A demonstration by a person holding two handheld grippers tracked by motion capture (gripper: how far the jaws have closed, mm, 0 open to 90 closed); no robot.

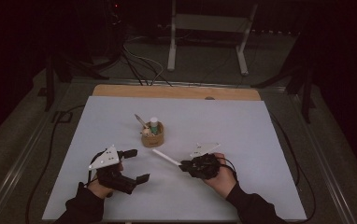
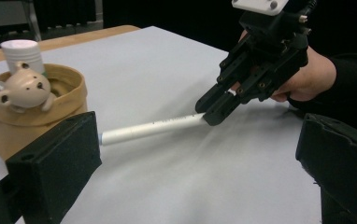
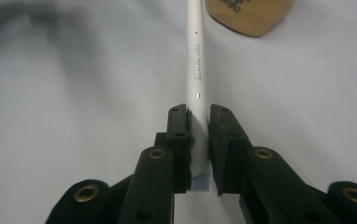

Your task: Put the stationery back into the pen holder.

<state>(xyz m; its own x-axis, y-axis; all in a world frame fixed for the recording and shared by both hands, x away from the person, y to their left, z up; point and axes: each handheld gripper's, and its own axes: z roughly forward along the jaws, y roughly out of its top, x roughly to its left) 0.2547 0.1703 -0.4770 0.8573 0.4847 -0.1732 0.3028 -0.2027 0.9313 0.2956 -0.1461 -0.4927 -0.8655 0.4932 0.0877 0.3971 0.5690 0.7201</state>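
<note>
The left gripper (image 1: 133, 164) rests with jaws wide apart; the right gripper (image 1: 184, 164) is clamped narrow.

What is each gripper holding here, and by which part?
The right gripper is shut on the white pen, clamped near one end, with the long shaft sticking out toward the tan cup. The left gripper is open and holds nothing.

In the right gripper view the top edge cuts off the white pen (image 3: 196, 56) and the tan holder (image 3: 249, 16), and the print along the pen is too blurred to read. In the left gripper view the left edge crops the holder (image 2: 22, 123); the left tool's own near jaw hides the pen's (image 2: 151, 128) tip.
</note>
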